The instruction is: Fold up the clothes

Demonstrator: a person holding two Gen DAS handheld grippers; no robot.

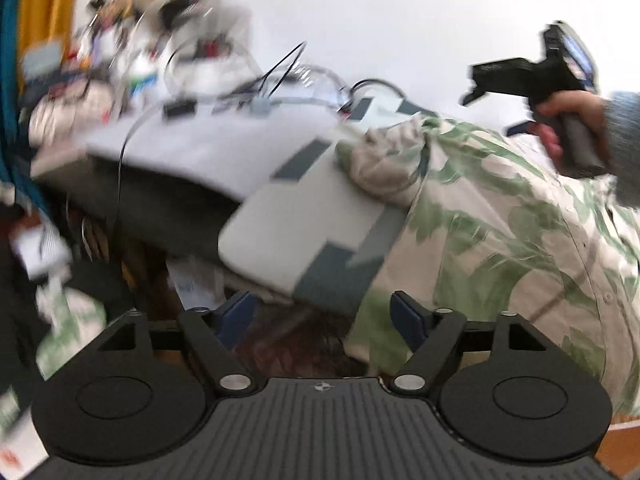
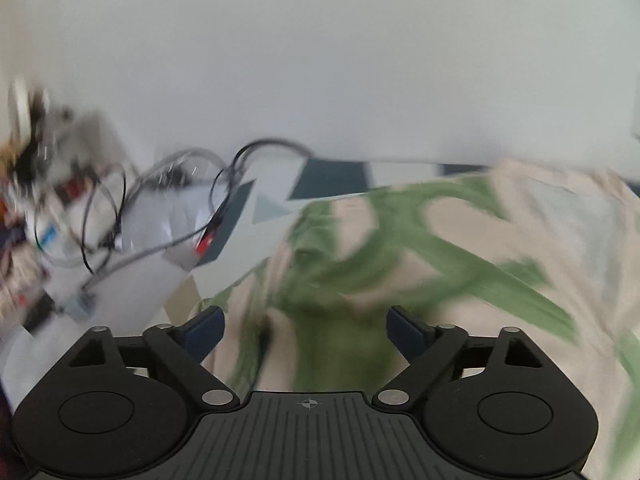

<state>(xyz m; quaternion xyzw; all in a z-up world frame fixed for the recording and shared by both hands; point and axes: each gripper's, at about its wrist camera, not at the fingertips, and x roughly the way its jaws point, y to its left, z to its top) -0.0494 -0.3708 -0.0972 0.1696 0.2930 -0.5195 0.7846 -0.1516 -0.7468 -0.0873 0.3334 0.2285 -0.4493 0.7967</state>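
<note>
A cream shirt with green leaf print (image 1: 500, 232) lies spread over a bed with a grey and dark blue patterned cover (image 1: 304, 208). One bunched part (image 1: 388, 160) sits at its far left end. My left gripper (image 1: 324, 316) is open and empty, off the bed's near edge beside the shirt's hem. My right gripper (image 1: 476, 94) is held in a hand above the shirt at the upper right. In the right wrist view the right gripper (image 2: 306, 326) is open and empty just above the blurred shirt (image 2: 400, 264).
A cluttered surface with cables (image 1: 280, 76), small boxes and devices (image 1: 180, 109) lies at the far left of the bed. A white wall (image 1: 400, 20) stands behind. Dark floor and scattered items (image 1: 72, 312) lie below the bed's edge. Cables (image 2: 168, 208) show left of the shirt.
</note>
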